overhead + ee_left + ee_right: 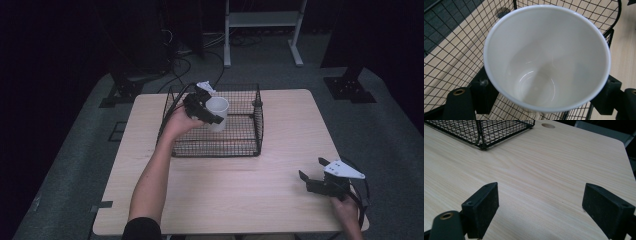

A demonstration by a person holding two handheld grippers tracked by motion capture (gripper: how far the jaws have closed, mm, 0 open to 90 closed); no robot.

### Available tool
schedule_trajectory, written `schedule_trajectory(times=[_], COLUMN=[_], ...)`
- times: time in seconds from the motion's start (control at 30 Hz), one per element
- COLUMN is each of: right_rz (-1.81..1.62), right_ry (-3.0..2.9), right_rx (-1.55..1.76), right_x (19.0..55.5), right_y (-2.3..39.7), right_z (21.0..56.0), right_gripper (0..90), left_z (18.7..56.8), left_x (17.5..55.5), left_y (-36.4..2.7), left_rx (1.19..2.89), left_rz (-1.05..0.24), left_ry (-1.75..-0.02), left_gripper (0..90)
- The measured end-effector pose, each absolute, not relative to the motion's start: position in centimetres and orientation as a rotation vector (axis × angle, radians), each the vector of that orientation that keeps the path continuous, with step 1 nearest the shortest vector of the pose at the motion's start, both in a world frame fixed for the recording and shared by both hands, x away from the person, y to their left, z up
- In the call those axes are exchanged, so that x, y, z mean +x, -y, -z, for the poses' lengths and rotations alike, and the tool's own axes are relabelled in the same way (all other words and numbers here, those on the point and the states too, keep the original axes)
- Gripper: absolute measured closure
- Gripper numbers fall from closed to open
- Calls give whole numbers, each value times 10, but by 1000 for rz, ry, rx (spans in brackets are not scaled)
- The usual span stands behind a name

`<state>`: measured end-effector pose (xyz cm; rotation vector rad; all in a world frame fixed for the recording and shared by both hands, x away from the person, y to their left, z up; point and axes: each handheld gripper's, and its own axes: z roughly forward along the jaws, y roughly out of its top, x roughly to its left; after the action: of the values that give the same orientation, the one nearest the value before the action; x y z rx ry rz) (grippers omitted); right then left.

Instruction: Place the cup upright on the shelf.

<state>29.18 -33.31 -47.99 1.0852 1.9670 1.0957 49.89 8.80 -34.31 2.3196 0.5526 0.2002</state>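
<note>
At upper centre of the high view, my left gripper (212,114) clamps the white mug (218,113) by its sides, upright over the wire basket (250,145), probably for lowering; lower right, my right gripper (312,172) idles wide open above the table (240,185)

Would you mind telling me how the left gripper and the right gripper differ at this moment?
The left gripper is shut on the white cup; the right gripper is open and holds nothing. The left gripper is over the wire basket; the right gripper is near the table's right front corner. Both have black jaws.
</note>
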Motion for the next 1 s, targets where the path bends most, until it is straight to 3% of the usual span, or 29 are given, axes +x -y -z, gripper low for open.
schedule_trajectory(times=[1.0], right_rz=[-1104], right_ry=[-1964], right_rx=[1083], right_x=[291], right_y=[334], right_z=[480], right_gripper=[131], left_z=[382], left_x=[523], left_y=[-75], left_rx=[2377], left_rz=[-114], left_ry=[-619], left_gripper=[215])
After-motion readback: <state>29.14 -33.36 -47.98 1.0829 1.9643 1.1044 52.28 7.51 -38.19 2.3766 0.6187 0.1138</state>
